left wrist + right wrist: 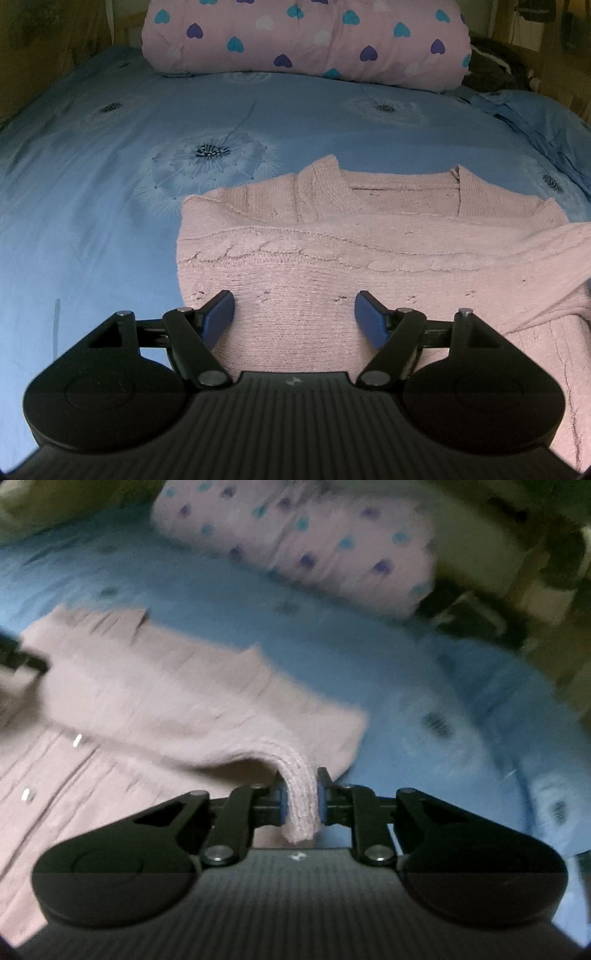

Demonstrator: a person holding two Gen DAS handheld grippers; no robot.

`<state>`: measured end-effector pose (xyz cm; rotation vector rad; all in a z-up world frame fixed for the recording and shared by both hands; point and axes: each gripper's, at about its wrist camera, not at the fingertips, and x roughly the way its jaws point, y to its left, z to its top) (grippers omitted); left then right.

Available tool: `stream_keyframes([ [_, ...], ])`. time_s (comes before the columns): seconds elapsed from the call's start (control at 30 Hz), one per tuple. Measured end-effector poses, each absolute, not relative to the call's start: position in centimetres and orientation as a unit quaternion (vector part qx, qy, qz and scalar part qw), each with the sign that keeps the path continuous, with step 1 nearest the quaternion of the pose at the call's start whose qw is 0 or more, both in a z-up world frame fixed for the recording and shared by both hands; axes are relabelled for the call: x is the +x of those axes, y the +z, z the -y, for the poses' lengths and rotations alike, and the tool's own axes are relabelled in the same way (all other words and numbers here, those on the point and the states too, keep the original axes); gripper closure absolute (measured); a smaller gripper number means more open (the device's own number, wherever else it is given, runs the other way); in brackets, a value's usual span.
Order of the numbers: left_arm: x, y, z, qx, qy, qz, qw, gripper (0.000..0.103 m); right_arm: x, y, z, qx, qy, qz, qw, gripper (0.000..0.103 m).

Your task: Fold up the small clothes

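A pink knitted cardigan (332, 251) lies on the blue bed sheet (92, 229), one sleeve folded across its body. My left gripper (294, 314) hovers over the near part of the knit, jaws wide open, nothing between the blue pads (221, 317). In the right wrist view, which is blurred, the same cardigan (147, 701) spreads to the left with small shiny buttons (77, 740) along its front. My right gripper (301, 797) is shut on the ribbed cuff of a sleeve (301, 794), lifted off the cloth. The left gripper's dark tip (22, 657) shows at the left edge.
A rolled pink quilt with blue and purple hearts (306, 40) lies across the far end of the bed, also the quilt (314, 542) in the right wrist view. Dark clutter (495, 62) sits beyond the far right corner. Wooden walls flank the bed.
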<state>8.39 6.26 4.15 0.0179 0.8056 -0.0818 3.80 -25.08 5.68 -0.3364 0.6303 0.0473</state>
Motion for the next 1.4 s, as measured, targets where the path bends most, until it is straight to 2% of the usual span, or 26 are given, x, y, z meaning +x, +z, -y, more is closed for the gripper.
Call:
stream_keyframes([
  [0.13,8.4,4.1,-6.1,0.014,-0.042,-0.393,0.919,0.026,3.9,5.0,25.1,-0.214,-0.028,-0.272,0.938,0.085],
  [0.27,8.3,4.0,-6.1,0.017,-0.043,-0.395,0.918,0.026,4.8,1.7,25.1,-0.278,-0.037,-0.336,0.899,0.085],
  [0.33,8.4,4.1,-6.2,0.016,-0.044,-0.396,0.917,0.026,5.1,0.1,25.3,-0.300,-0.042,-0.376,0.876,0.078],
  [0.4,8.5,4.1,-6.2,0.014,-0.044,-0.398,0.916,0.026,4.7,-0.2,25.8,-0.309,-0.051,-0.383,0.869,0.075],
  [0.43,8.5,4.2,-6.2,0.012,-0.044,-0.399,0.916,0.026,4.6,0.2,26.0,-0.301,-0.055,-0.385,0.871,0.068],
  [0.53,8.6,4.2,-6.2,0.009,-0.043,-0.401,0.915,0.026,4.5,1.7,28.1,-0.246,-0.063,-0.398,0.881,0.059],
  [0.7,8.6,4.4,-6.3,0.004,-0.046,-0.402,0.915,0.026,3.3,3.7,31.7,-0.138,-0.083,-0.411,0.897,0.059],
  [0.9,8.4,4.4,-6.1,0.008,-0.046,-0.402,0.915,0.026,3.2,5.7,33.4,0.016,-0.091,-0.381,0.920,0.059],
  [1.13,8.1,4.9,-6.3,-0.003,-0.055,-0.384,0.922,0.026,6.9,2.3,33.2,0.145,-0.056,-0.393,0.906,0.059],
  [1.17,8.2,5.0,-6.3,-0.002,-0.057,-0.382,0.923,0.026,7.2,1.8,33.3,0.153,-0.052,-0.390,0.907,0.059],
  [1.2,8.2,5.0,-6.3,-0.001,-0.058,-0.380,0.923,0.026,7.2,1.8,33.2,0.154,-0.043,-0.386,0.909,0.070],
  [1.23,8.3,4.8,-6.3,0.001,-0.055,-0.382,0.923,0.026,7.2,2.0,33.2,0.153,-0.030,-0.383,0.911,0.101],
  [1.4,9.2,4.0,-6.6,-0.006,-0.038,-0.394,0.918,0.026,5.3,5.3,31.7,0.087,-0.027,-0.312,0.946,0.100],
])
